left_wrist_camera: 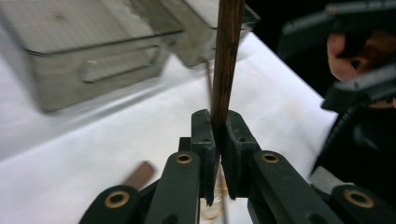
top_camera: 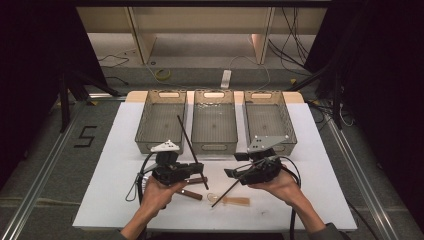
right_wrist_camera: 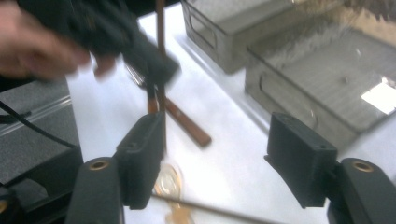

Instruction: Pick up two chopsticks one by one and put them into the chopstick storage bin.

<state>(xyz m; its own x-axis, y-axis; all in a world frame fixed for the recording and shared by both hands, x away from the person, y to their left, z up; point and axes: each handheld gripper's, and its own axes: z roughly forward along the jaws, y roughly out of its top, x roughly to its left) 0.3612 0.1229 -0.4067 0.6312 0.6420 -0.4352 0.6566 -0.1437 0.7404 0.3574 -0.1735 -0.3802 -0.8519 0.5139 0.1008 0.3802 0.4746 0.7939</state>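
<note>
Left gripper (left_wrist_camera: 215, 154) jaws clamped on a dark wooden chopstick (left_wrist_camera: 226, 60) standing up center frame, right gripper (right_wrist_camera: 215, 158) jaws wide w/ nothing between, so imo that stick could pivot & clip the mesh tray (top_camera: 161, 122) bc it's pinched near one end.

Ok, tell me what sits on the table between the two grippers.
In the high view, between the left gripper and right gripper: white table cover, a second dark stick and a pale wooden-handled utensil.

White worktop (top_camera: 115, 150): three grey trays (top_camera: 214, 122) along far edge; spoon (top_camera: 231, 200), brown sticks (top_camera: 192, 194) near front edge.
</note>
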